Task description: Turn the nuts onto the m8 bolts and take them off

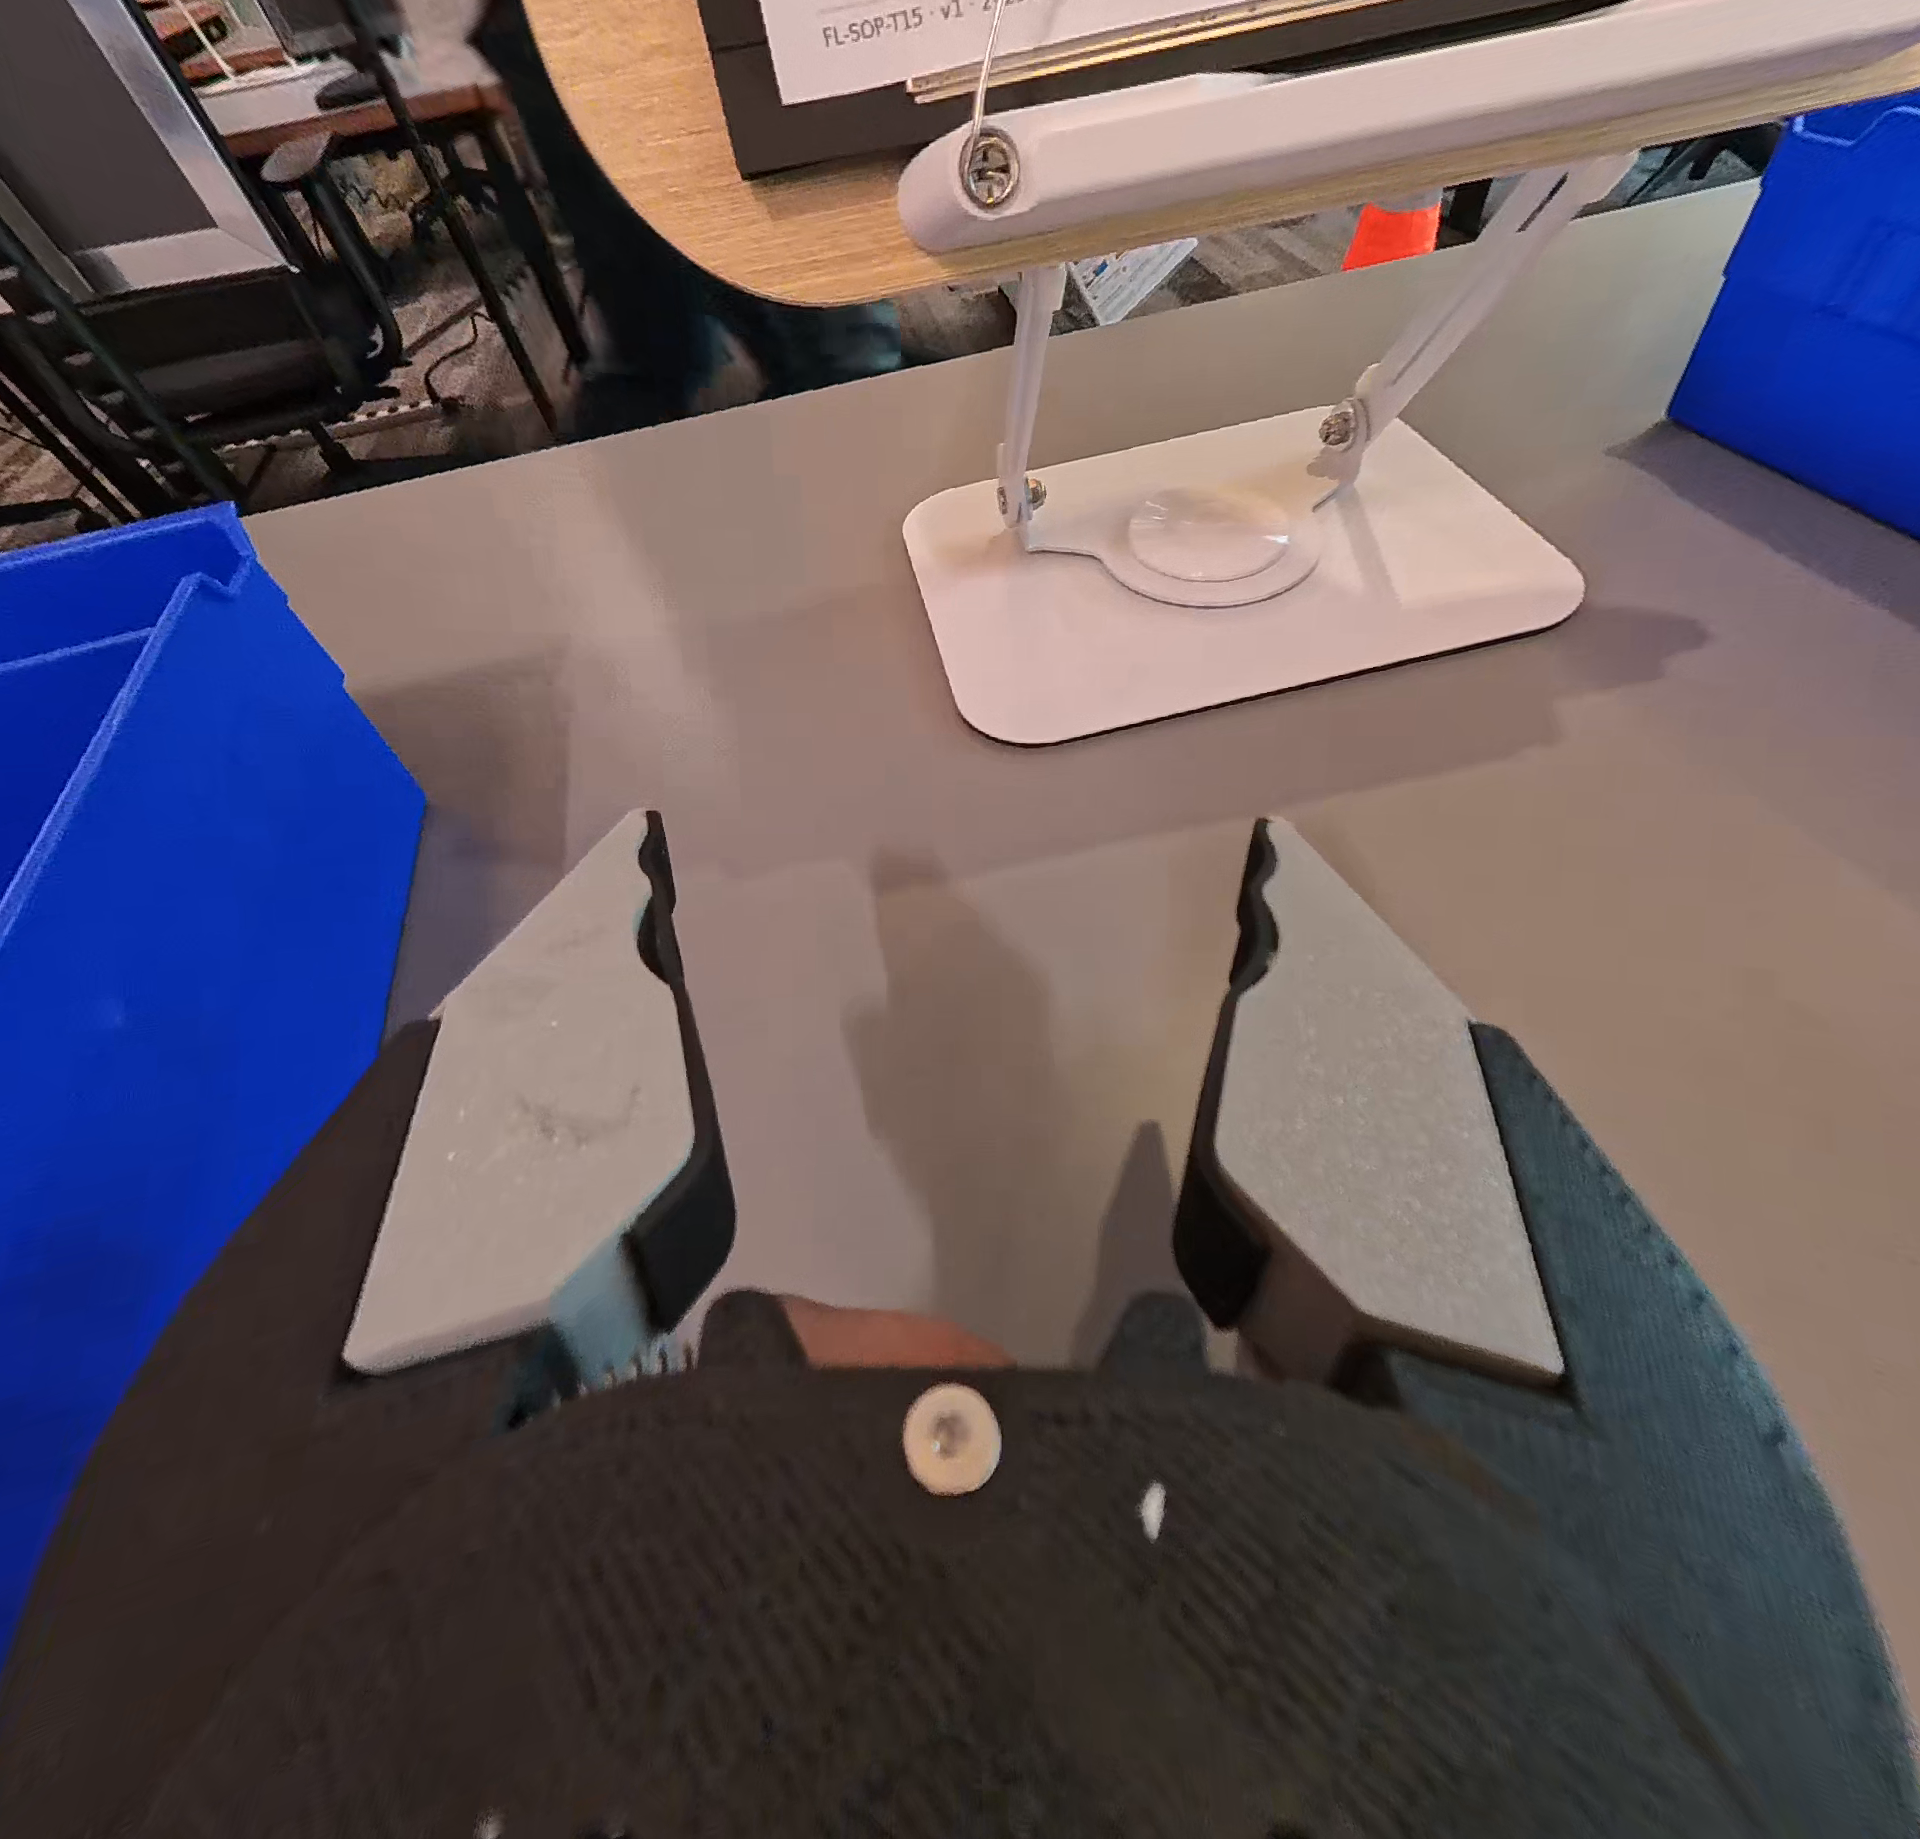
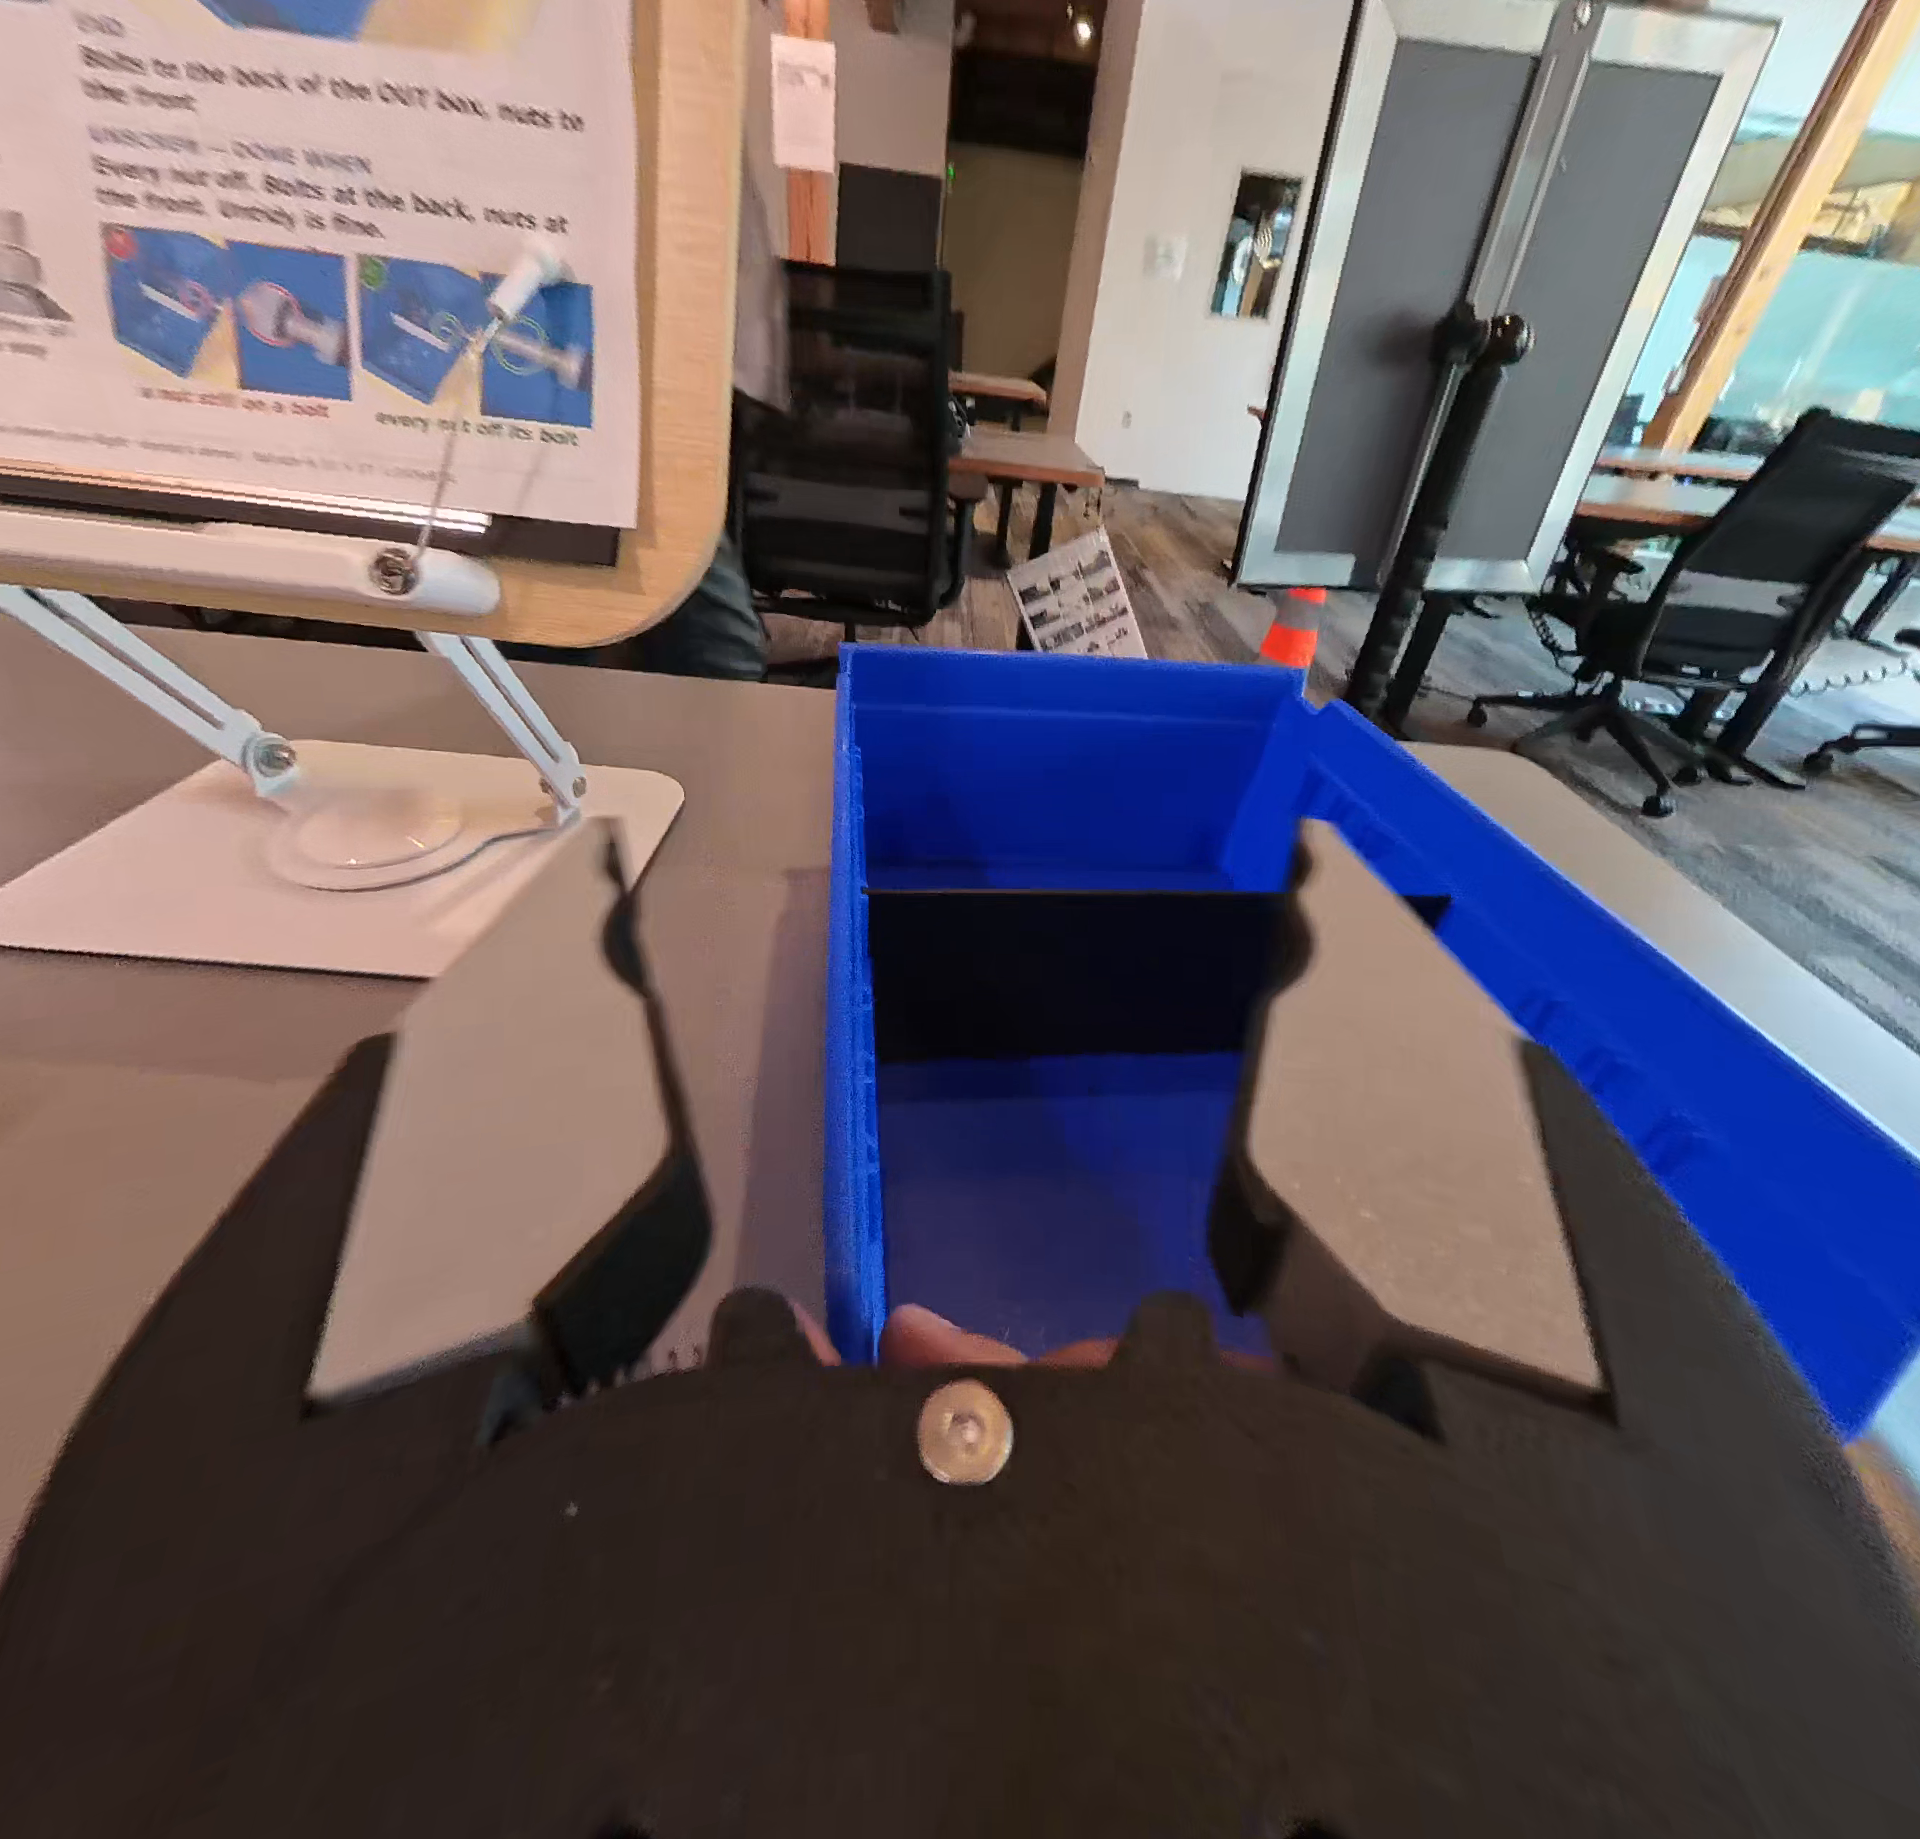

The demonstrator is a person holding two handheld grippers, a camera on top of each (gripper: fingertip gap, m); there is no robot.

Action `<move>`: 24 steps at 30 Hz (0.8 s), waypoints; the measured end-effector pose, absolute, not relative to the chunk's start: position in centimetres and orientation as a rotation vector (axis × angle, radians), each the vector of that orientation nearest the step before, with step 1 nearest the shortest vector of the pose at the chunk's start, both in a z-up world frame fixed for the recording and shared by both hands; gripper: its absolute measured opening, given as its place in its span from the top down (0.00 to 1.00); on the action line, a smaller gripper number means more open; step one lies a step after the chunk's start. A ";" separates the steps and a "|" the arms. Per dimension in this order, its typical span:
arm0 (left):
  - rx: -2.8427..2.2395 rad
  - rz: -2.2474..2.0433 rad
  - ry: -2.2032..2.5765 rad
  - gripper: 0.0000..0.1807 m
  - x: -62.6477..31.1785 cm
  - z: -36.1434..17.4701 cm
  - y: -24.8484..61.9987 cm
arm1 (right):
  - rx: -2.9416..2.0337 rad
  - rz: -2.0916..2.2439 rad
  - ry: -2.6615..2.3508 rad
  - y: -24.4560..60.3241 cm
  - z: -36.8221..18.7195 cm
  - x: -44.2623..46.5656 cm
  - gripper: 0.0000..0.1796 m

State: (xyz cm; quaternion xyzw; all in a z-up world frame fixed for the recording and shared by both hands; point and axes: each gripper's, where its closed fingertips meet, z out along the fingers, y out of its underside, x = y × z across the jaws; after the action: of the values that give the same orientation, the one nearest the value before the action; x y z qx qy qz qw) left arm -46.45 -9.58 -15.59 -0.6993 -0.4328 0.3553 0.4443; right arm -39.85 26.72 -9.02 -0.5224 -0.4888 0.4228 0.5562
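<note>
No nut or bolt shows in either view. My left gripper (image 1: 956, 833) is open and empty, held low over the grey table (image 1: 727, 646), with a blue bin (image 1: 177, 854) close on its left. My right gripper (image 2: 956, 844) is open and empty, held above the near end of a second blue bin (image 2: 1049, 781). That bin has a black divider (image 2: 1060, 968) across its middle. The parts of both its compartments that show hold nothing. A corner of this bin also shows in the left wrist view (image 1: 1808, 314) at the far right.
A white document stand (image 1: 1236, 594) with a wooden board and printed sheets (image 2: 312, 210) stands at the table's back middle, between the two bins. Office chairs, desks, grey partitions and an orange cone (image 2: 1299, 626) lie beyond the table's far edge.
</note>
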 end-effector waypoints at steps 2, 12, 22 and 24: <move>-1.731 0.880 -1.075 0.40 -46.5 -15.6 -9.6 | -1.254 0.978 -1.164 26.8 -9.3 -39.9 0.14; -1.733 0.878 -1.073 0.40 -46.5 -15.5 -9.6 | -1.348 0.733 -1.072 29.8 -10.2 -39.4 0.32; -1.726 0.879 -1.070 0.41 -46.4 -15.3 -9.7 | -1.371 0.802 -1.065 29.4 -9.1 -38.6 0.31; -1.725 0.876 -1.071 0.40 -46.5 -15.3 -9.7 | -1.400 0.815 -1.034 29.6 -8.8 -38.4 0.29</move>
State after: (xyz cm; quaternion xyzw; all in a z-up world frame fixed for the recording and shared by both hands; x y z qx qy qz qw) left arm -46.45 -9.66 -15.31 -0.6973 -0.4329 0.3539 0.4484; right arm -38.38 29.58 -8.83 -0.5971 -0.4412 0.3477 0.5726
